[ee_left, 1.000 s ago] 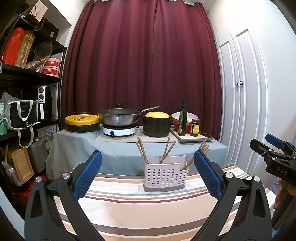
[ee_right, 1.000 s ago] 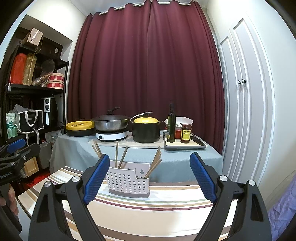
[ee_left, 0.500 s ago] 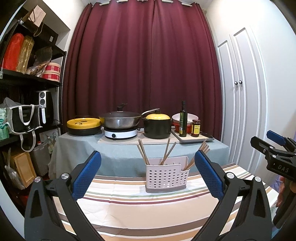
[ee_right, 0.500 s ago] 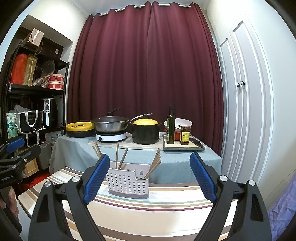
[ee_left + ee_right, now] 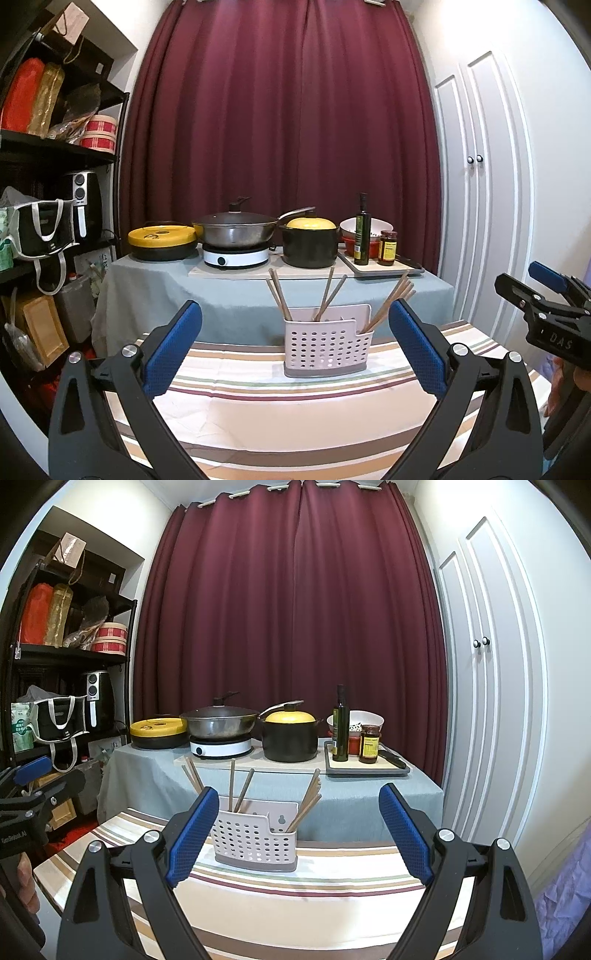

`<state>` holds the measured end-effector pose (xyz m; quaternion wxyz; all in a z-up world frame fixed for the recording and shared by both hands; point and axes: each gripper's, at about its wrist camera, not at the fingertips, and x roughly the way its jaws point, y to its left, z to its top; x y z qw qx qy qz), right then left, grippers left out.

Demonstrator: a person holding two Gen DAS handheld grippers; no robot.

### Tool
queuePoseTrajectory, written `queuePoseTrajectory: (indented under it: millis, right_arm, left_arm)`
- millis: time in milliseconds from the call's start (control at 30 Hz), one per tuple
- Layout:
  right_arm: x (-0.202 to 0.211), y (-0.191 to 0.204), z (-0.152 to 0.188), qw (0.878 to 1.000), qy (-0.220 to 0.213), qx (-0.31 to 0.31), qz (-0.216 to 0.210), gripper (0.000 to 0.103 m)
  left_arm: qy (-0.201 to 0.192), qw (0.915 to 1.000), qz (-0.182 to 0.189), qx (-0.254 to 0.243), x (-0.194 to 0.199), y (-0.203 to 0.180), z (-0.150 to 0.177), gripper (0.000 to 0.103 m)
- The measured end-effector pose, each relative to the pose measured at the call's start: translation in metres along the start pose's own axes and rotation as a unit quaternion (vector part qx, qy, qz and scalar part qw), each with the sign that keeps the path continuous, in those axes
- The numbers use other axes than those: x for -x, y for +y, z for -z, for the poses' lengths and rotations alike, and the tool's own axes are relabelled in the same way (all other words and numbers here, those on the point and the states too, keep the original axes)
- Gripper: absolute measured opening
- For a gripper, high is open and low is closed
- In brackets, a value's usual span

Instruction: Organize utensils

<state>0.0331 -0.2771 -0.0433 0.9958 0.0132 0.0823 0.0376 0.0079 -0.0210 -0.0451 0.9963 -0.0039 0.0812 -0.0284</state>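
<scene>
On the striped table (image 5: 295,413), a perforated white caddy (image 5: 327,343) holds leaning wooden chopsticks (image 5: 388,302); both grippers gape empty.

chopsticks' (image 5: 325,295) lower ends hidden inside caddy (image 5: 327,349)

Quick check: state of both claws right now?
Left claw: open, holding nothing.
Right claw: open, holding nothing.

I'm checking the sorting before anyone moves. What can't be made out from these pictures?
- Chopsticks: lower ends hidden by the holder wall, both views.
- Holder's left end: covered by a right gripper finger, right view.
- Chopstick count per compartment: too small, overlapping.
- Jar label: too small.
</scene>
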Motion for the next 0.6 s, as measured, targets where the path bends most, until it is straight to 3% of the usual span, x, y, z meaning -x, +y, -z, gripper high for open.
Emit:
queuePoseTrajectory:
  millis: [367,600]
  right_arm:
    - [-0.015,-0.004,0.007,1.000,0.017,-0.002,-0.001,0.086]
    - [-0.032,-0.011,0.017,0.999,0.033,-0.007,0.006,0.086]
  left_arm:
    - [0.013,0.9999,0.011,0.003,-0.017,0.001,0.001,0.099]
    - [0.025,0.9996,-0.004,-0.012,-0.041,0.002,0.011,0.099]
